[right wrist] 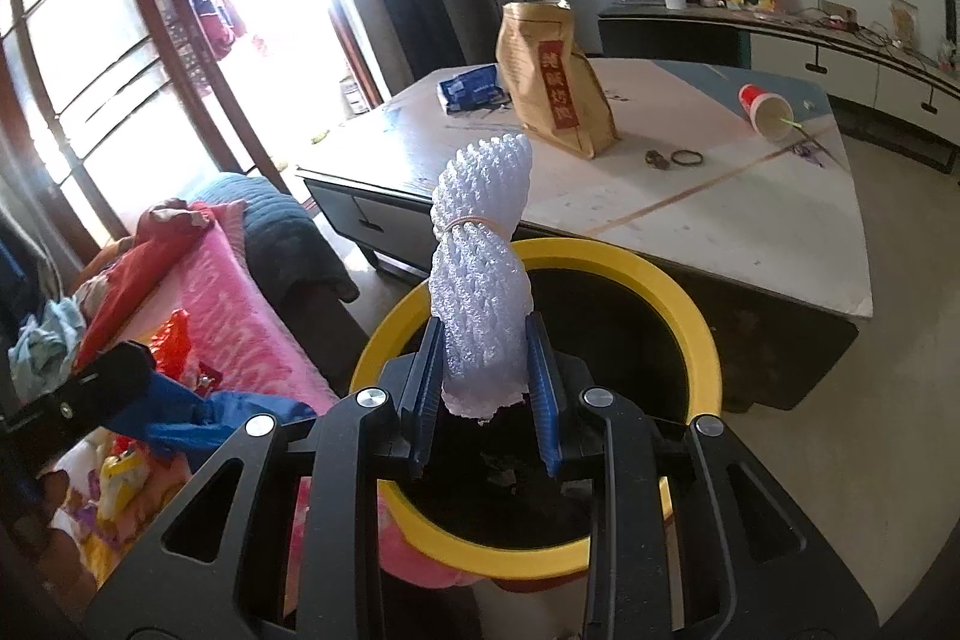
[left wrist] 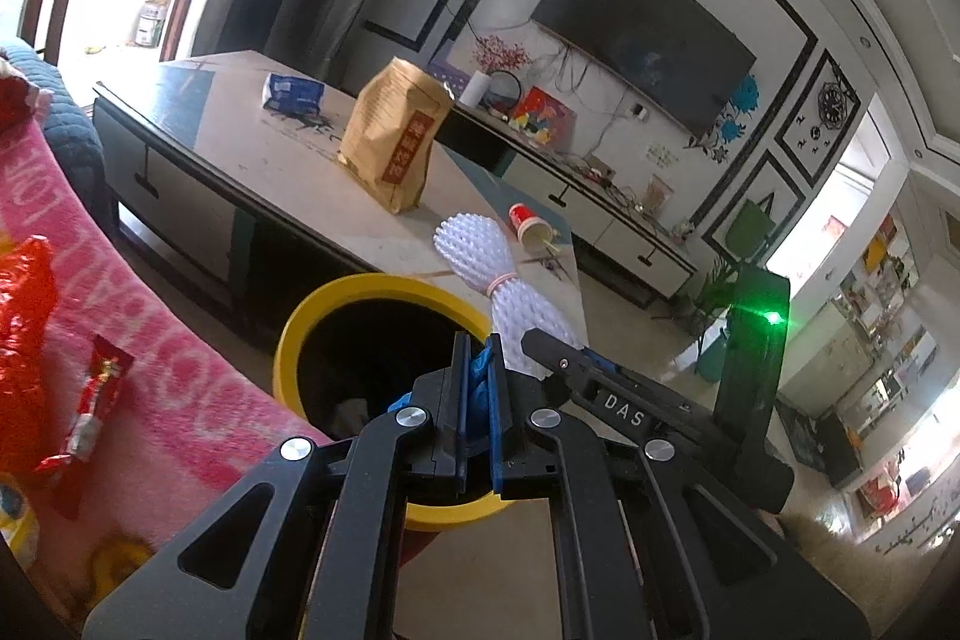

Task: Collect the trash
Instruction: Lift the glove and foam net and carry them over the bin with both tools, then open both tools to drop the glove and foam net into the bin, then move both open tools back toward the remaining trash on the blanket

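Note:
My left gripper (left wrist: 478, 349) is shut on a crumpled blue plastic scrap (left wrist: 480, 385), just above the near rim of a yellow-rimmed black bin (left wrist: 312, 316). In the right wrist view my right gripper (right wrist: 486, 346) is shut on the lower end of a white foam net bundle (right wrist: 480, 274) tied with a rubber band. The bundle stands upright over the bin (right wrist: 690, 304), whose dark inside holds a few scraps. In the left wrist view the foam bundle (left wrist: 474, 244) sits right of my left fingers. The blue scrap (right wrist: 204, 412) also hangs at the left of the right wrist view.
A low table (right wrist: 750, 220) behind the bin carries a brown paper bag (right wrist: 552, 82), a blue packet (right wrist: 471, 85), a tipped red paper cup (right wrist: 765, 109) and a small ring. A pink blanket (left wrist: 150, 328) with red wrappers (left wrist: 90, 400) lies left of the bin. A TV cabinet lines the far wall.

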{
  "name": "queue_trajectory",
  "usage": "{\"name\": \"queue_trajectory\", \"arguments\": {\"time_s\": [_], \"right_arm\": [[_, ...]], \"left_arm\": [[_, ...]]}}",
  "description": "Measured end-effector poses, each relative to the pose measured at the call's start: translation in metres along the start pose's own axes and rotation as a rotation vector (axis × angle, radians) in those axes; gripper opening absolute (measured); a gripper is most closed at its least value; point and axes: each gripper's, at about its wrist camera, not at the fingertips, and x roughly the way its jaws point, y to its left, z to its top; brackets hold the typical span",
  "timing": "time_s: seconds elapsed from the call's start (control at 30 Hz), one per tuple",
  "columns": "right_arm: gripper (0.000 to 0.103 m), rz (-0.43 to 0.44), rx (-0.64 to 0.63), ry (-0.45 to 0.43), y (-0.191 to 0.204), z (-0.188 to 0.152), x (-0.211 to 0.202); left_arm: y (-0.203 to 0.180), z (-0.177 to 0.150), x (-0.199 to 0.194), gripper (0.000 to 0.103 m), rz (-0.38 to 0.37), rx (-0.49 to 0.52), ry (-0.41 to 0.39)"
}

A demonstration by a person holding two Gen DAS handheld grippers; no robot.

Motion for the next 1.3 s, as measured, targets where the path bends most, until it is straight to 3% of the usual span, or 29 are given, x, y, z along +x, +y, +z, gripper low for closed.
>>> {"name": "queue_trajectory", "arguments": {"time_s": [0.5, 0.63, 0.7, 0.73, 0.77, 0.83, 0.9, 0.97, 1.3], "right_arm": [[0.021, -0.04, 0.069, 0.052, -0.035, -0.007, 0.013], [0.028, -0.038, 0.091, 0.066, -0.038, -0.009, 0.016], [0.035, -0.039, 0.103, 0.069, -0.039, -0.01, 0.017], [0.04, -0.039, 0.103, 0.07, -0.04, -0.01, 0.017], [0.043, -0.04, 0.106, 0.07, -0.04, -0.01, 0.016], [0.048, -0.043, 0.11, 0.064, -0.04, -0.01, 0.015], [0.051, -0.044, 0.113, 0.062, -0.04, -0.01, 0.015], [0.053, -0.043, 0.114, 0.06, -0.038, -0.01, 0.014], [0.06, -0.038, 0.062, 0.017, -0.017, -0.005, -0.001]], "left_arm": [[0.002, -0.001, 0.053, 0.005, 0.02, 0.026, 0.079], [0.004, -0.001, 0.059, 0.006, 0.037, 0.028, 0.076], [0.007, 0.0, 0.061, 0.021, 0.047, 0.017, 0.075], [0.008, 0.001, 0.061, 0.047, 0.053, 0.01, 0.07], [0.011, 0.001, 0.059, 0.06, 0.057, -0.004, 0.061], [0.013, 0.001, 0.055, 0.061, 0.057, -0.013, 0.052], [0.015, 0.002, 0.048, 0.072, 0.089, -0.006, 0.035], [0.017, 0.002, 0.041, 0.091, 0.107, -0.016, 0.02], [0.019, -0.001, 0.008, 0.095, 0.187, 0.005, -0.032]]}}
